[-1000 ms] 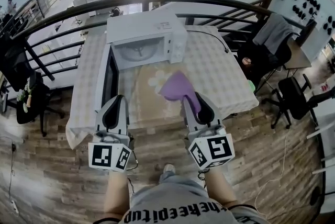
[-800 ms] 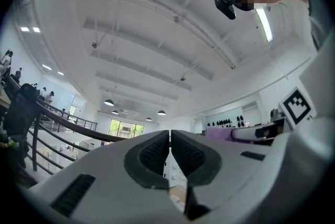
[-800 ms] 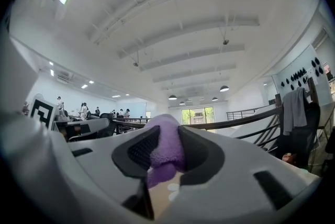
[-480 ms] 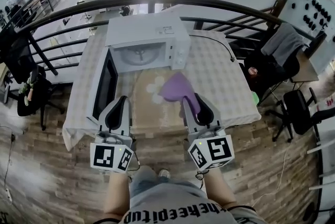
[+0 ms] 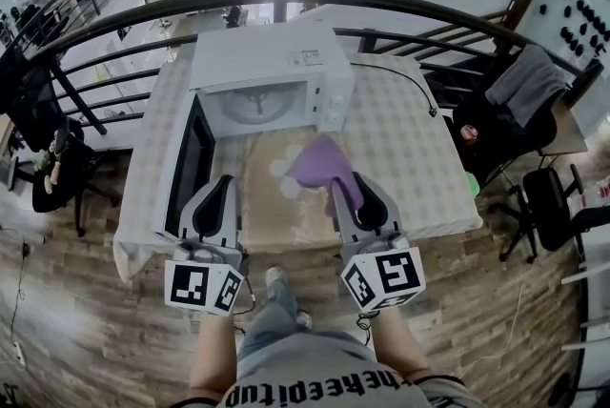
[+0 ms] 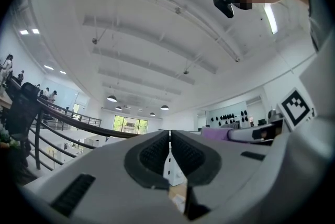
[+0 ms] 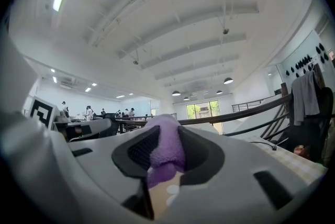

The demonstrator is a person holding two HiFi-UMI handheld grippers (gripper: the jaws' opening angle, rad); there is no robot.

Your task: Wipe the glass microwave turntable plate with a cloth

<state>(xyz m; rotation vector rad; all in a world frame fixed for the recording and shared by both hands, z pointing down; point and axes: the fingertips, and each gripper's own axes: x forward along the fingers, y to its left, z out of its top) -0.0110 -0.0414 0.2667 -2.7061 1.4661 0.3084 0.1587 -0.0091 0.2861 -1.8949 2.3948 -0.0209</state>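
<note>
R gripper (image 5: 353,190) is clamping the purple cloth (image 5: 319,160) btwn its jaws. In the R gripper view the cloth is bunching up btwn the pads and spilling out ahead of them. L gripper (image 5: 218,189) is holding nothing, its jaws pressed together w/ only a thin slit btwn them. Both are hovering side by side over the near edge of the table (image 5: 405,158).

The glass plate (image 5: 255,103) is lying inside the microwave (image 5: 286,61), on the cavity floor, w/ the door (image 5: 195,166) swung open to the left. The cloth is hanging in front of the microwave opening, well apart from the plate and not touching it.

Vs 1 s ago: the microwave and table are sitting lower and larger in the head view, so the person is closing in. One shoe (image 5: 274,278) is now showing further forward btwn the grippers. Both grippers are keeping the same pose, spacing and grip. The plate is staying put inside the microwave.
</note>
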